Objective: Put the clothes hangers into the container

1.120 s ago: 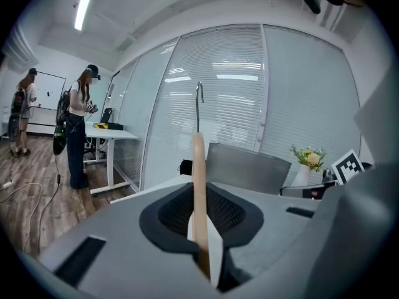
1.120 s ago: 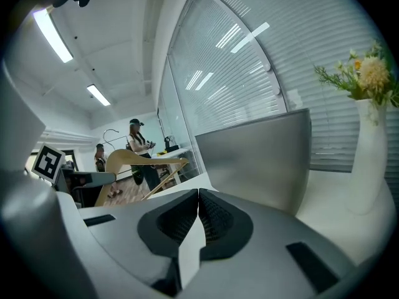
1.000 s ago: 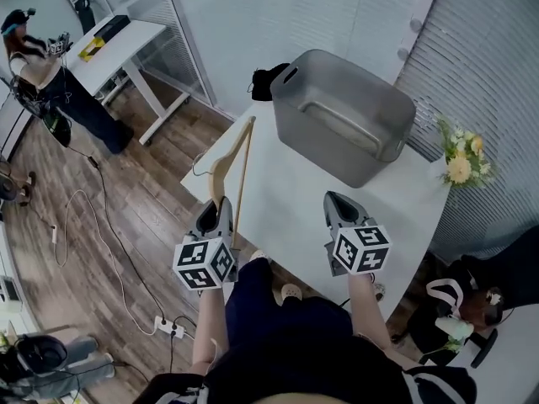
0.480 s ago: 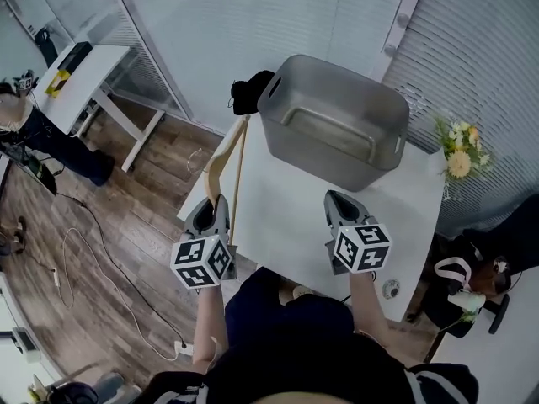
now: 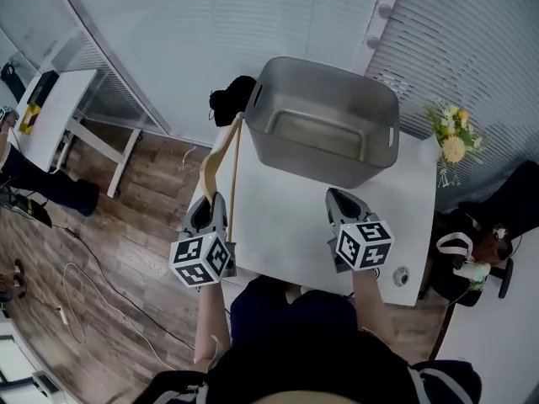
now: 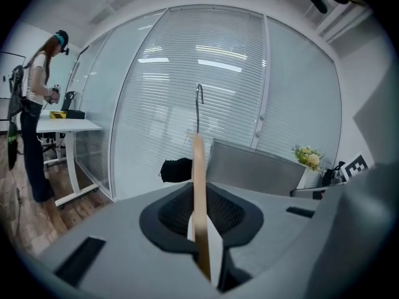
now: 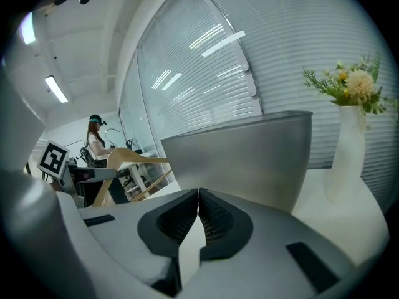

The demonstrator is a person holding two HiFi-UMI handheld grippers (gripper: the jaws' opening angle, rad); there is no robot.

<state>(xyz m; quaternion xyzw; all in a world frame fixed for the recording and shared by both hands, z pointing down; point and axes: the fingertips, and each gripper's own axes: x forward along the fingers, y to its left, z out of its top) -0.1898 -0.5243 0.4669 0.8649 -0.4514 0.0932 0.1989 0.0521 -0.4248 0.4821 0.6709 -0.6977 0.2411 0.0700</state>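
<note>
Clothes hanger [image 5: 221, 162], wooden, pinched by one end in the left gripper [image 5: 210, 207], whose jaws stand narrow on the wood; seen along the jaws it is edge-on [image 6: 199, 192] with its metal hook uppermost. It runs along the left edge of the white table [image 5: 286, 225], its far end just beside the near left corner of the grey container [image 5: 337, 82]. The container shows no hanger inside, so the task reads as under way with the placing yet to do: carry over the rim, lower, let go. No other hanger is visible. The right gripper [image 5: 339, 199] hovers over the table with jaws together on nothing. The container's top is open and unobstructed, and the table between the grippers is bare. Limits: the table's left edge under the hanger, a dark bundle [image 5: 229, 101] by the container's left end, and the flowers [image 5: 450, 137] well apart at right.
</note>
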